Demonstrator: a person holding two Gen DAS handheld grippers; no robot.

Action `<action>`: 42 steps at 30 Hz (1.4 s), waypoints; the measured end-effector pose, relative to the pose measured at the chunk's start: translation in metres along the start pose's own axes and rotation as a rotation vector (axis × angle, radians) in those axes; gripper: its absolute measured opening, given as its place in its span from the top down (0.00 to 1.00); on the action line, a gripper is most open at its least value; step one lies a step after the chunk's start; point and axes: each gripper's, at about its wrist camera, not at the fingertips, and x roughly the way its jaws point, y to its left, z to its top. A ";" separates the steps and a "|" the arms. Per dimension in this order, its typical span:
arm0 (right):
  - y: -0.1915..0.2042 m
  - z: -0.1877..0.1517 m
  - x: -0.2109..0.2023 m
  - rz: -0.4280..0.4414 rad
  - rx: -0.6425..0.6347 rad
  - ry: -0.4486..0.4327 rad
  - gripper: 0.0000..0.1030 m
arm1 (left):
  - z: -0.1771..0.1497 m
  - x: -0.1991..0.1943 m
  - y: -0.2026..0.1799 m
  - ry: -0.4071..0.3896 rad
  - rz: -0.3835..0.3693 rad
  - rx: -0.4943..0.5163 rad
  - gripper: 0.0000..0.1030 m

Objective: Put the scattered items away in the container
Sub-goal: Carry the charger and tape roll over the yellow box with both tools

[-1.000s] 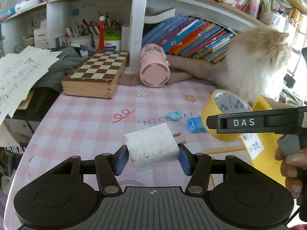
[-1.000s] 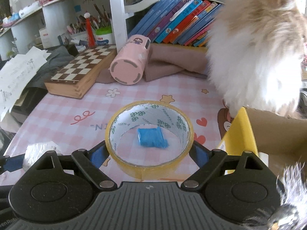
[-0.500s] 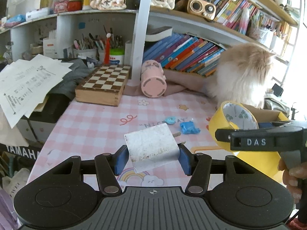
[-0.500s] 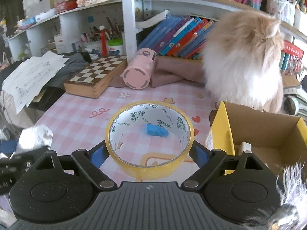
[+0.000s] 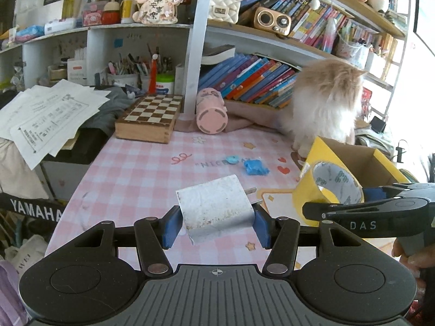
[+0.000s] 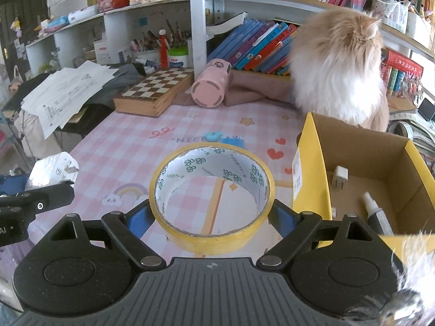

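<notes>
Two loads at once: my left claw point(image 5: 216, 224) clamps the white charger point(image 5: 216, 210), my right claw point(image 6: 210, 217) pinches the tape roll point(image 6: 212, 198). Both hang above the worktop point(image 5: 141, 174) so they can clear the yellow box point(image 6: 312, 163) wall.

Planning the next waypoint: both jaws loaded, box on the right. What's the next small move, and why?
Probably shift the right gripper rightward over the yellow box and release there. Its jaws hold the tape roll just left of the box wall, above the table. The box already holds a small charger and a tube. The left gripper holds the white charger, farther from the box.
</notes>
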 end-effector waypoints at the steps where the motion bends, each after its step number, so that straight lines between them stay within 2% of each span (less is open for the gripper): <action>1: 0.001 -0.003 -0.003 0.001 0.000 0.000 0.14 | -0.002 -0.003 -0.001 -0.002 -0.002 0.002 0.47; 10: 0.014 -0.035 -0.036 0.010 -0.008 0.004 0.14 | -0.019 -0.032 -0.004 -0.010 -0.010 0.016 0.47; 24: 0.015 -0.065 -0.067 -0.009 0.021 0.008 0.14 | -0.038 -0.062 -0.018 -0.007 -0.038 0.045 0.47; 32: -0.001 -0.086 -0.091 -0.072 0.078 0.002 0.14 | -0.042 -0.063 -0.041 0.001 -0.112 0.091 0.47; 42: -0.038 -0.107 -0.124 -0.202 0.174 -0.022 0.14 | -0.038 -0.052 -0.085 0.001 -0.258 0.188 0.47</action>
